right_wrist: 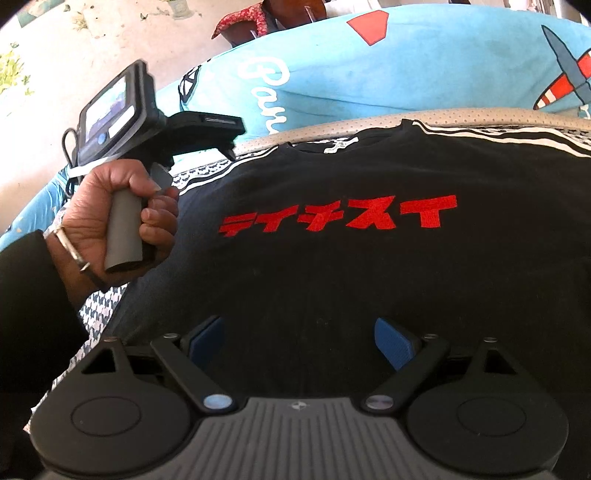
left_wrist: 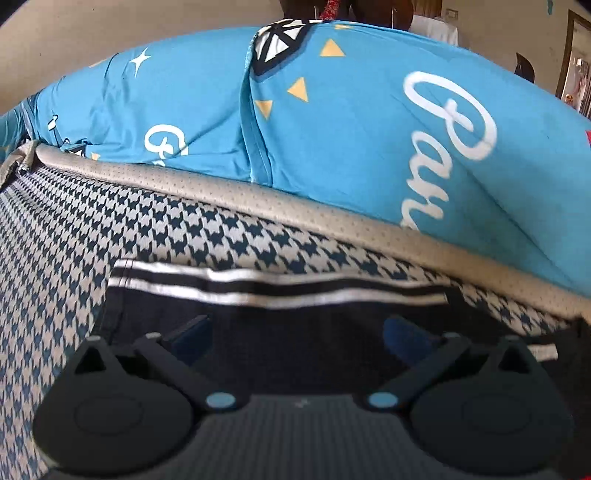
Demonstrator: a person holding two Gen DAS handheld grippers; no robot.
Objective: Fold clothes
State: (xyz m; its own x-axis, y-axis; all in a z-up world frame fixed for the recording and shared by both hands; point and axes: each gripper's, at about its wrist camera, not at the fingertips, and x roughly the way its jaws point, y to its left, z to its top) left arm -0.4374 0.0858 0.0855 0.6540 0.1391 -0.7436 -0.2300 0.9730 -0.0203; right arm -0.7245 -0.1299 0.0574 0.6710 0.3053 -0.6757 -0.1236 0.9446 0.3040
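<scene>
A black T-shirt (right_wrist: 351,266) with red lettering lies spread flat on the houndstooth mattress (left_wrist: 66,236). Its sleeve (left_wrist: 280,314), trimmed with white stripes, fills the bottom of the left wrist view. My left gripper (left_wrist: 297,332) hangs just above that sleeve with its blue pads far apart and nothing between them. My right gripper (right_wrist: 299,339) hovers over the shirt's lower body, open, its pads holding no cloth. In the right wrist view a hand (right_wrist: 110,210) grips the left gripper's grey handle at the shirt's left sleeve.
A blue printed bedsheet (left_wrist: 332,122) is bunched along the far side of the mattress, behind its beige piped edge (left_wrist: 258,203). A dark sleeve (right_wrist: 33,295) covers the left arm. Beyond lie a pale floor and a red cloth (right_wrist: 243,18).
</scene>
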